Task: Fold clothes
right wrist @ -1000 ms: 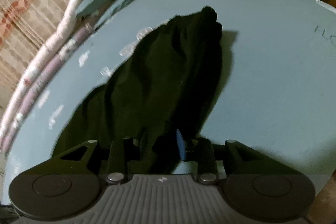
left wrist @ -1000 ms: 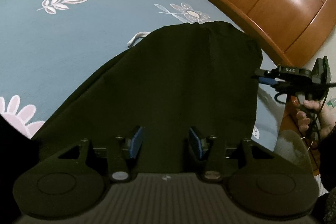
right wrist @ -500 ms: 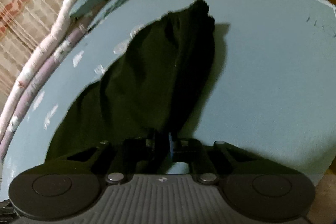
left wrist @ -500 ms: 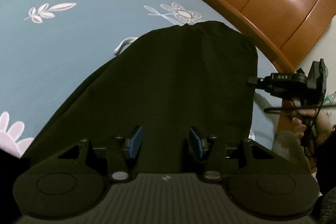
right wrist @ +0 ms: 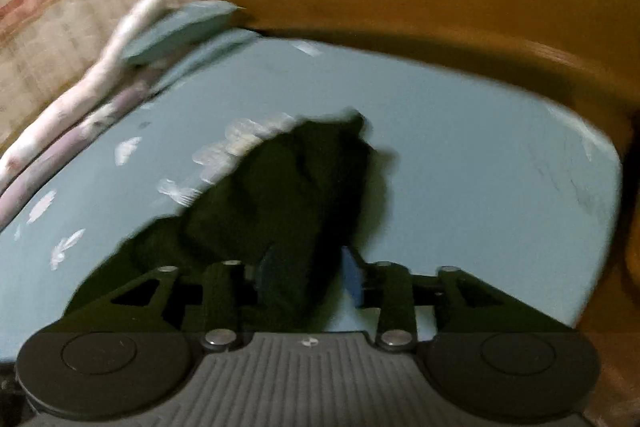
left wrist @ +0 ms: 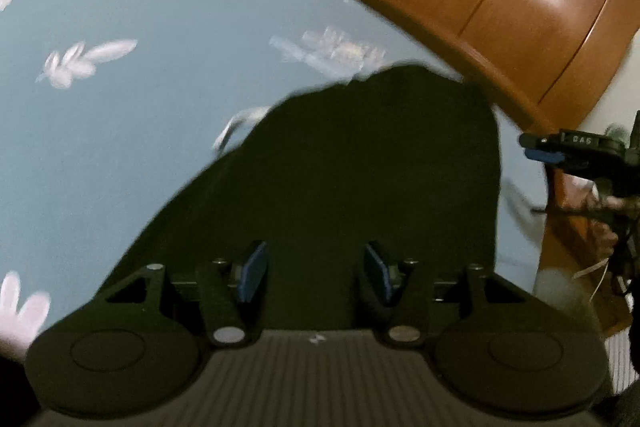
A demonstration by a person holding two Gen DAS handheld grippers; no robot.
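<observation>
Dark garment spread on the bed, 1 tool over it and 1 at its edge.

The dark green-black soft cloth garment (left wrist: 360, 179) lies on the pale blue flower-printed bed sheet (left wrist: 120, 131), straight ahead of the left tool (left wrist: 314, 271), whose 2 fingers stand spread above it, holding nothing. The right tool (right wrist: 308, 279) has its fingers parted with a bunched fold between them; whether they grip is unclear. The cloth looks light, limp and prone to sagging, so take it at a hem or corner. Open sheet lies left; the brown wooden bed frame (left wrist: 500, 7) crowds the right.
</observation>
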